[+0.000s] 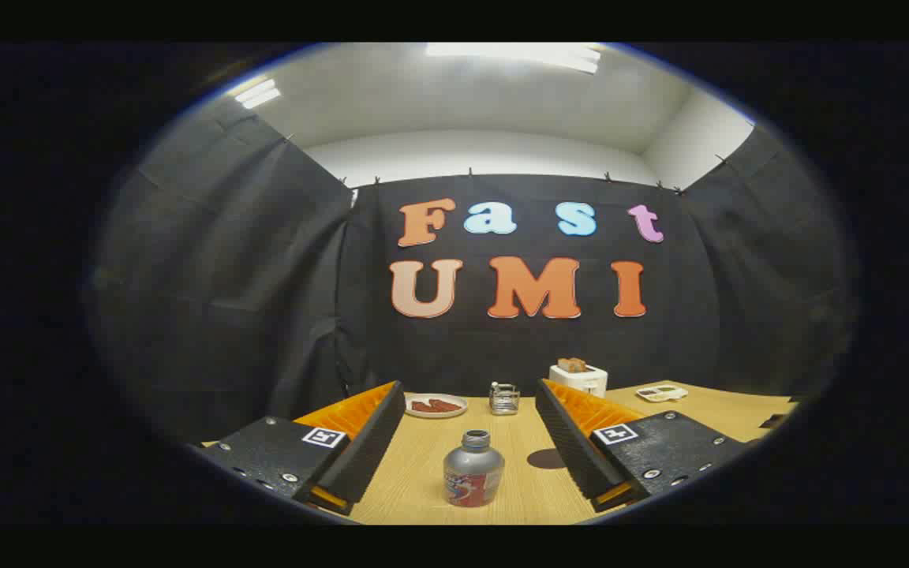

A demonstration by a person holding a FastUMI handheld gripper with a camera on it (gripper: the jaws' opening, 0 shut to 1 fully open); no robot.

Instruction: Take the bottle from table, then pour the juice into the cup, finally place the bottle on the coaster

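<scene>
Bottle (473, 468) first: I count one, silver, short and squat, cap off or open-mouthed as far as I can tell, standing upright on the wooden table (423, 465) near its front edge. It wears a red label with some blue and white print, too small for me to read. My gripper (470, 442) is released, its two fingers spread wide with the bottle standing between them and touching neither.

One dark round coaster (547, 458) lies on the table just right of the bottle, partly hidden by the right finger. One clear glass cup (504, 398) stands beyond the bottle, toward the table's far edge. Left of the cup sits one white plate (435, 405) with reddish-brown pieces on it. Right of the cup is one white toaster (578, 379) with brown toast sticking up. One small white tray (661, 392) lies near the far right corner; I cannot make out its contents.
</scene>
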